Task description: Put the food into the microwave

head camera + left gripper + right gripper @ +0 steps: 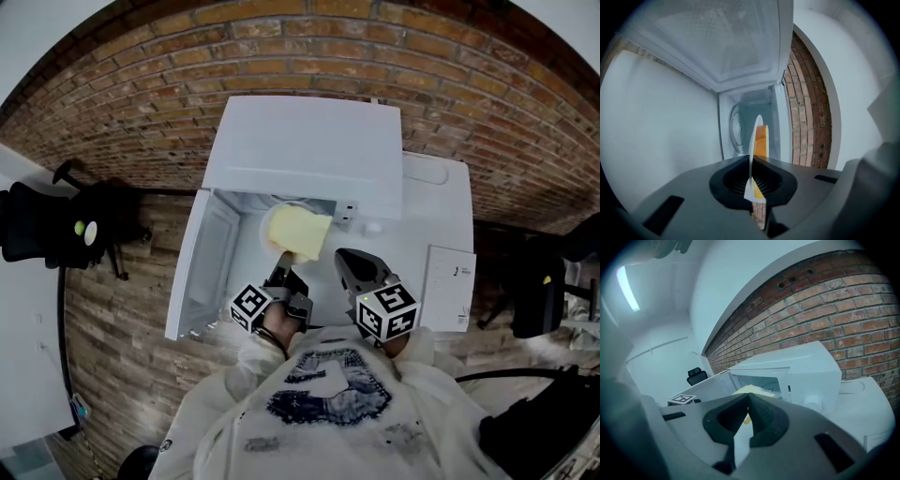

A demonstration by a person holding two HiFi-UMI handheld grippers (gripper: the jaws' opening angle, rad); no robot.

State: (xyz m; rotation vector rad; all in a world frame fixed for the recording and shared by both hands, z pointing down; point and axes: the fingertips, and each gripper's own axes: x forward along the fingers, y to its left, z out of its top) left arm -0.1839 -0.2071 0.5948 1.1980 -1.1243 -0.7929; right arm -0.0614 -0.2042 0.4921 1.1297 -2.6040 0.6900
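A white microwave (309, 141) stands with its door (199, 262) swung open to the left. My left gripper (282, 265) is shut on the near rim of a white plate (273, 221) that carries flat yellow food (300, 232). The plate sits in the mouth of the cavity. In the left gripper view the plate (753, 140) shows edge-on with the food (762, 140) beside it and the cavity's round turntable behind. My right gripper (349, 265) hovers just right of the plate, shut and holding nothing. The right gripper view shows the microwave (806, 371) and the food (752, 390) ahead.
The microwave rests on a white table (441, 206) against a brick wall (141, 103). A white booklet (450, 286) lies on the table to the right. A black office chair (56, 225) stands at the left and dark gear (539, 295) at the right.
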